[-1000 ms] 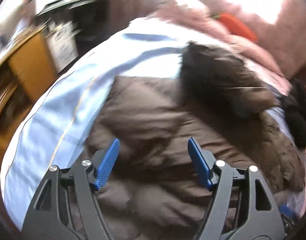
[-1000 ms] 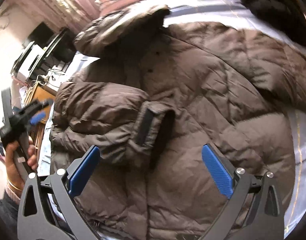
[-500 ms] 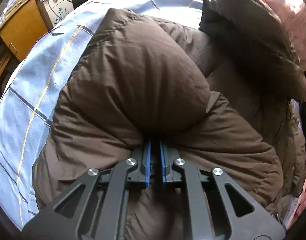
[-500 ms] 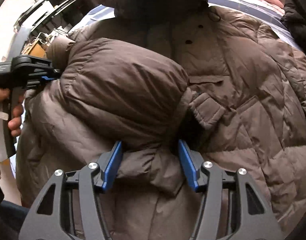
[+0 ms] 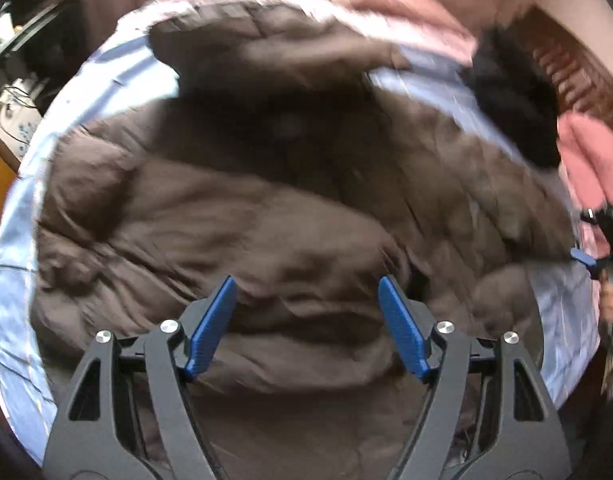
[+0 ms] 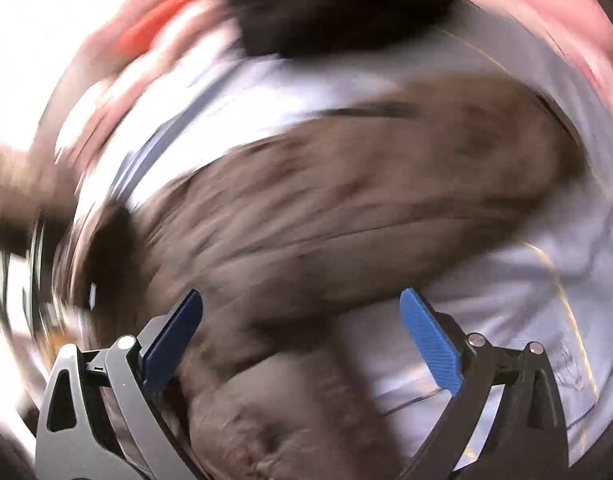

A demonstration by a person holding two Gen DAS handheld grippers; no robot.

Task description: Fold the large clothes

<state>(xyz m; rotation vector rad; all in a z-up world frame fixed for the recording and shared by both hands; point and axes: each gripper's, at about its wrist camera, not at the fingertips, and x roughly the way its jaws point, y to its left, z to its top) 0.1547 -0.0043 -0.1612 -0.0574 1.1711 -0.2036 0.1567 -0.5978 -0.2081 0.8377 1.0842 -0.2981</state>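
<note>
The brown puffer coat (image 5: pixel 290 216) fills the centre of the left wrist view, spread on a pale blue bed sheet (image 5: pixel 22 264) that rims it at the left and right edges of the frame. The left tool (image 5: pixel 306 320) hangs at lower centre above the coat's bunched, quilted folds; its jaws are opening, blue ribbed pads (image 5: pixel 212 326) well apart, and no fabric is pinched between them. The coat's hood lies at upper centre. Above it sits a pink quilt (image 5: pixel 386 4), soft and padded, and a black fuzzy garment (image 5: pixel 506 96) lies at upper right. At the right edge a hand (image 5: pixel 610 296) carries the other tool.

In the right wrist view, heavily blurred, the coat (image 6: pixel 346 208) runs from lower left to upper right over the sheet (image 6: pixel 506 320). The right tool (image 6: pixel 302 340) is at lower centre, jaws opening and wide, with the coat's edge below the gap and untouched by the pads.
</note>
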